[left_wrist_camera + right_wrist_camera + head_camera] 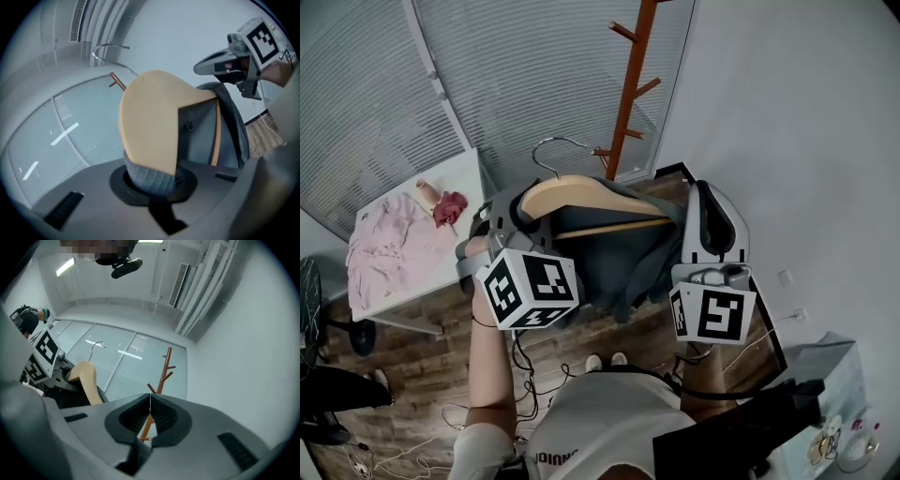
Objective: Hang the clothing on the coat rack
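Note:
A wooden hanger (581,195) with a metal hook (553,145) carries a dark grey garment (609,258). My left gripper (514,208) is shut on the hanger's left end; in the left gripper view the wooden hanger (154,122) and ribbed grey cloth (147,177) sit between the jaws of the left gripper (150,182). My right gripper (705,194) is beside the garment's right side, shut, with nothing between the pads of the right gripper (150,414). The orange-brown coat rack (633,84) stands just behind the hanger, and the coat rack (161,376) also shows ahead in the right gripper view.
A white table (412,309) at the left holds pink clothing (389,253) and a red item (448,208). Blinds cover the windows behind the rack. A white wall (787,122) is on the right. Cables (534,384) lie on the wood floor.

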Demonstrator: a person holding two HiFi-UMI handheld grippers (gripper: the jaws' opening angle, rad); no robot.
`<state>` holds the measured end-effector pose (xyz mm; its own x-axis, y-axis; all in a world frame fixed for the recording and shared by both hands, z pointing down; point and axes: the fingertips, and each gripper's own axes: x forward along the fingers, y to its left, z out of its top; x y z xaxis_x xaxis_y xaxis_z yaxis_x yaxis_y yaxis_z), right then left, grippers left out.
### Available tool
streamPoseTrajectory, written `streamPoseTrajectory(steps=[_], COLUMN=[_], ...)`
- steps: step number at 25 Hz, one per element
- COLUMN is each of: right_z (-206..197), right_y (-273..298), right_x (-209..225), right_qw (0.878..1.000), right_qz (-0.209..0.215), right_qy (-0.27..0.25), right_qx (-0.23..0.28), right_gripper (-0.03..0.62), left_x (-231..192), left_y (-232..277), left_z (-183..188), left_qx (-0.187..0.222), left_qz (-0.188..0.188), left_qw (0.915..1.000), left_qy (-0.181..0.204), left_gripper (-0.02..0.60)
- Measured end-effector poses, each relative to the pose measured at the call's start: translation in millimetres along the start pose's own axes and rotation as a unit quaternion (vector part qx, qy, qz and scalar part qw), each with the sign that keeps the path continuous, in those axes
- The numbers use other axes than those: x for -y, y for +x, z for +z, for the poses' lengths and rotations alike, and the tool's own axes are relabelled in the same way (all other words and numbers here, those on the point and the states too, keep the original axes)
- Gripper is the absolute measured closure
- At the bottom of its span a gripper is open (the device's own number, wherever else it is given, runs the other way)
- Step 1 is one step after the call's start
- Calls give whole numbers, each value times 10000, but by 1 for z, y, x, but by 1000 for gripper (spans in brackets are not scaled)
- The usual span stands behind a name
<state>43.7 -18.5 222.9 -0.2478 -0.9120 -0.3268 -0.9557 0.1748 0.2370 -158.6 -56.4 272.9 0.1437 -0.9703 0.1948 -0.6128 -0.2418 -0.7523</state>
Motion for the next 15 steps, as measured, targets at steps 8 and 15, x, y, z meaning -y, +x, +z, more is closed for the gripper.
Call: streamPoseTrajectory(steps=[8,15], right_z=[5,-4], right_y=[27,55], right_x=[13,26], right_qw=[9998,9996], right_qz=[-119,0], right_qy=[-76,11], right_qx=[119,279], right_gripper=[572,572], left_x=[-11,-16], left_y=[34,65], left_z=[-6,11], left_qx=[-20,-57], left_qz=[-314,-275], left_qw=[9994,9996], left_qy=[-114,6], left_gripper=[552,552])
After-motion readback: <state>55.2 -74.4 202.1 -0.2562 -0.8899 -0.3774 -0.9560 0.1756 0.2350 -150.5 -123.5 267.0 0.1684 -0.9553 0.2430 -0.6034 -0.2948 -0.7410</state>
